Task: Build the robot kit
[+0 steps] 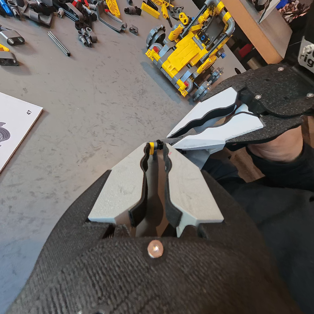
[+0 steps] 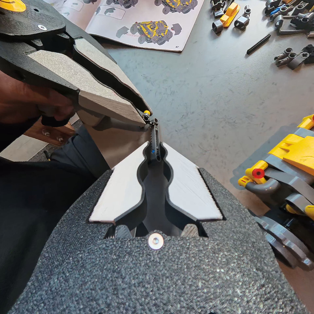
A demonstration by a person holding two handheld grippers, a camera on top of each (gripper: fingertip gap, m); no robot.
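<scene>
My left gripper (image 1: 155, 144) is shut on a small black and yellow connector piece (image 1: 153, 147), held above the grey table near its front edge. My right gripper (image 2: 155, 143) is shut on a thin black toothed beam (image 2: 155, 141) that sticks out past its fingertips. The beam's far end touches the connector piece (image 2: 147, 115) at the left gripper's tips (image 2: 145, 119). In the left wrist view the right gripper (image 1: 171, 138) comes in from the right and its tips meet mine.
A part-built yellow and grey toy vehicle (image 1: 186, 56) (image 2: 288, 178) stands to the right. Loose black, grey and yellow parts (image 1: 85, 22) (image 2: 271, 20) lie at the far side. An open instruction booklet (image 2: 144, 25) (image 1: 15, 124) lies on the table. A black axle rod (image 1: 58, 43) lies alone. My left and right fingertips are right by each other.
</scene>
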